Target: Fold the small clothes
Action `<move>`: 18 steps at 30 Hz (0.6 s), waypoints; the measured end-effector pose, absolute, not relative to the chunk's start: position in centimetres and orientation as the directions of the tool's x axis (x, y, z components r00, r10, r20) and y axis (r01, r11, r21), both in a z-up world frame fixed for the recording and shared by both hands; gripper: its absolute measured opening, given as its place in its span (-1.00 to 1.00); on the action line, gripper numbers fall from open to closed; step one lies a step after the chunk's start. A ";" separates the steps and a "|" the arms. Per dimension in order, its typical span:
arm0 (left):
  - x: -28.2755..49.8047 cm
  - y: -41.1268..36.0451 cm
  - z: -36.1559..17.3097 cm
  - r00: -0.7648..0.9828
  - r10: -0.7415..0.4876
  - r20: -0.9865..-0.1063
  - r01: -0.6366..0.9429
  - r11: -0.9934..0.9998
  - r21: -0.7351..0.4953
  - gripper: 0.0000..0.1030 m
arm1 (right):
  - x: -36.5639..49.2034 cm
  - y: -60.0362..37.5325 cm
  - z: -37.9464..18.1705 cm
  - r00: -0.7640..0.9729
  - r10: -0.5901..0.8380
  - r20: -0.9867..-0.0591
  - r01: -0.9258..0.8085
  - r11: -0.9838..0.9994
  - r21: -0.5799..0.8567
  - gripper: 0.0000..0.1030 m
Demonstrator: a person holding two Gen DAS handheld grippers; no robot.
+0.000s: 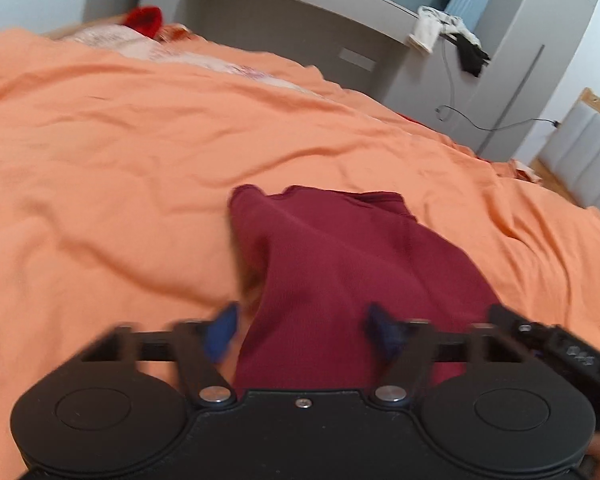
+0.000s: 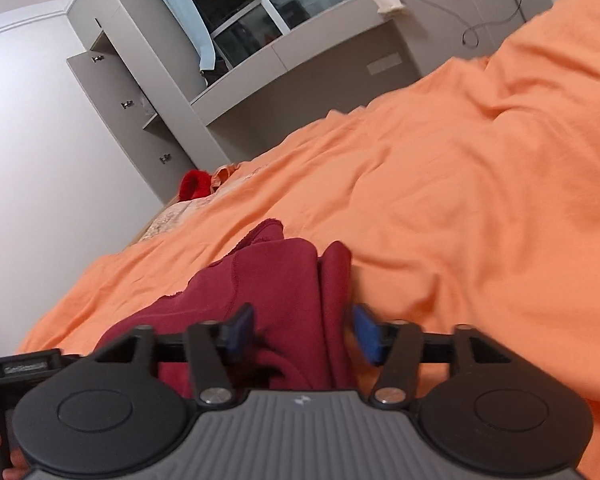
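A dark red small garment lies bunched on the orange bedspread. In the left wrist view my left gripper is open, its blue pads either side of the cloth's near end. In the right wrist view the same garment lies folded in ridges, and my right gripper is open with the cloth between its blue pads. Neither gripper pinches the cloth. The other gripper's black body shows at each view's edge.
The orange bedspread covers the bed widely around the garment. A bright red item and a patterned pillow lie at the bed's head. Grey shelving with draped clothes and a cable stands behind the bed.
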State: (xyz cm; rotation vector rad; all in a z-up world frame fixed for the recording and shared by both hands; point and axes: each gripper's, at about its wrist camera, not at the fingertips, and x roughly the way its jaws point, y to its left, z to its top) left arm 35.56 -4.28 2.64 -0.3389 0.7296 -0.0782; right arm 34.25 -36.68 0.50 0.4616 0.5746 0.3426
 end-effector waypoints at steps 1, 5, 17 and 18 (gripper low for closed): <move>34.4 -4.5 2.9 0.767 -0.166 -0.619 -0.048 0.949 -0.313 0.72 | 33.4 -36.7 0.8 0.795 0.421 -0.436 -0.184 0.853 0.488 0.51; 29.6 -5.8 4.0 0.829 -0.111 -0.548 -0.025 0.972 -0.235 0.92 | 28.5 -36.2 2.6 0.850 0.370 -0.374 -0.210 0.890 0.404 0.81; 13.6 -6.0 4.3 0.933 0.008 -0.359 -0.044 0.995 -0.092 0.99 | 12.1 -34.0 4.7 0.948 0.283 -0.148 -0.242 0.939 0.244 0.99; 12.5 -5.8 4.2 0.936 0.013 -0.352 -0.047 0.995 -0.087 0.99 | 11.0 -33.9 4.5 0.951 0.274 -0.144 -0.233 0.941 0.246 0.99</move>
